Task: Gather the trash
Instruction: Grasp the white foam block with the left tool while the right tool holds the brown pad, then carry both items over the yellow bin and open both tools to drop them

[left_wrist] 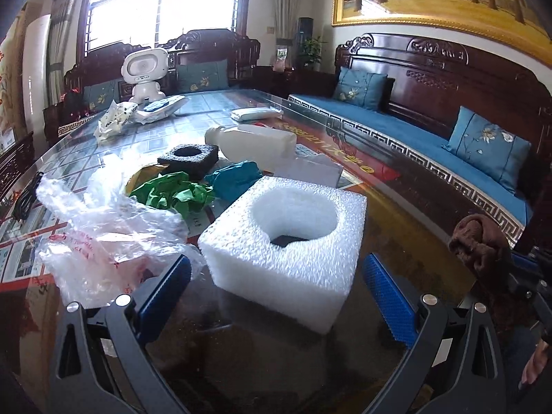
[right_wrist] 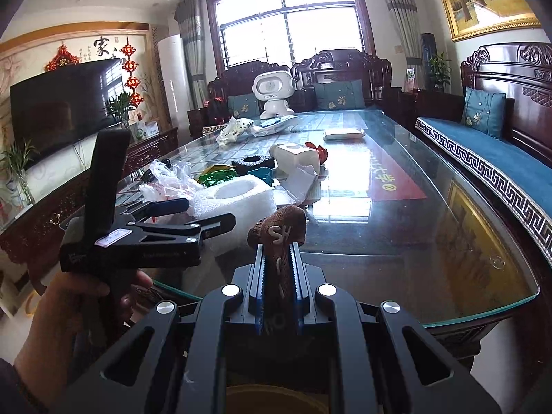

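A white foam block (left_wrist: 286,238) with a round hole lies on the glass table (left_wrist: 396,241). My left gripper (left_wrist: 281,293) is open, its blue pads standing either side of the block's near end without touching it. Left of it lies a clear plastic bag (left_wrist: 103,234). Behind are crumpled green paper (left_wrist: 169,195), a teal wad (left_wrist: 234,179), a black foam piece (left_wrist: 188,157) and a white bottle (left_wrist: 255,143) on its side. My right gripper (right_wrist: 278,255) is shut on a brown cloth (right_wrist: 279,238), over the table's near edge. The left gripper (right_wrist: 207,214) and foam block (right_wrist: 234,196) show there too.
At the table's far end stand a white toy robot (left_wrist: 145,72), wrappers (left_wrist: 114,120) and a tissue pack (left_wrist: 255,114). A blue-cushioned wooden sofa (left_wrist: 431,131) runs along the right. A TV (right_wrist: 62,107) hangs at the left. A hand (right_wrist: 69,310) holds the left gripper.
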`<state>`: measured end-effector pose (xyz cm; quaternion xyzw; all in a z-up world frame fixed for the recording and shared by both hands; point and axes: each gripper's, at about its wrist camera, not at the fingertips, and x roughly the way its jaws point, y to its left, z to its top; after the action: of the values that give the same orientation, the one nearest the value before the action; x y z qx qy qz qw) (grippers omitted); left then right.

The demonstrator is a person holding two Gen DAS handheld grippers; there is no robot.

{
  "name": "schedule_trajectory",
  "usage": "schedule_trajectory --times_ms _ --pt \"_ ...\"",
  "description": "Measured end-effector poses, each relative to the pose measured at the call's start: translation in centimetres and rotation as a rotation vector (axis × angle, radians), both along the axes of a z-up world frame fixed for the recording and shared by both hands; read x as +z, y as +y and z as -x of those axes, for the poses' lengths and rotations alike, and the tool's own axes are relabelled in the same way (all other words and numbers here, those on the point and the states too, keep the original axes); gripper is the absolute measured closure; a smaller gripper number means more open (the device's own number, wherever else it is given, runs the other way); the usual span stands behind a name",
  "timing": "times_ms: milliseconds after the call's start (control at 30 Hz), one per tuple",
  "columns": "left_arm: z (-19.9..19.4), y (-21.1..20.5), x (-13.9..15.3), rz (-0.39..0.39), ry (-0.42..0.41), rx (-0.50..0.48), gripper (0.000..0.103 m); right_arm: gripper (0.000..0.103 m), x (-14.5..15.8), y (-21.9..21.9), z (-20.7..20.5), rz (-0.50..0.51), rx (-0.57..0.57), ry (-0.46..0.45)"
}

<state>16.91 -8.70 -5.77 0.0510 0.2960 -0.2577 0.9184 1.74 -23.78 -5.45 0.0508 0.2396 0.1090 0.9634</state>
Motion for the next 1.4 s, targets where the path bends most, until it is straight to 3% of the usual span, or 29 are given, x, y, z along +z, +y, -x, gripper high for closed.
schedule_trajectory --times_ms 267,400,633,800,1067,1400 --pt "-1.0 -0.7 -0.3 0.002 0.027 -0.055 0.004 0.090 -0.3 -0.3 -0.4 -0.017 -0.003 0.010" --pt "-0.9 -1.0 -0.5 -0.002 0.026 -0.072 0.013 0.090 -0.4 -0.4 -0.4 -0.021 -0.003 0.012" --pt "-1.0 -1.1 -0.3 0.009 0.037 -0.055 0.017 0.090 -0.4 -0.4 -0.5 -0.020 0.003 0.014" --pt "-0.1 -1.1 0.3 0.013 -0.001 -0.037 0.017 0.090 -0.5 -0.4 -0.4 -0.013 -0.003 0.016" --pt "3.0 -0.3 2.7 0.029 -0.066 -0.031 0.017 0.090 0.3 0.0 0.5 0.000 -0.009 0.005" --pt "10.3 2.9 4.0 0.035 -0.088 -0.049 0.017 0.090 1.5 1.6 3.8 0.030 0.032 -0.009"
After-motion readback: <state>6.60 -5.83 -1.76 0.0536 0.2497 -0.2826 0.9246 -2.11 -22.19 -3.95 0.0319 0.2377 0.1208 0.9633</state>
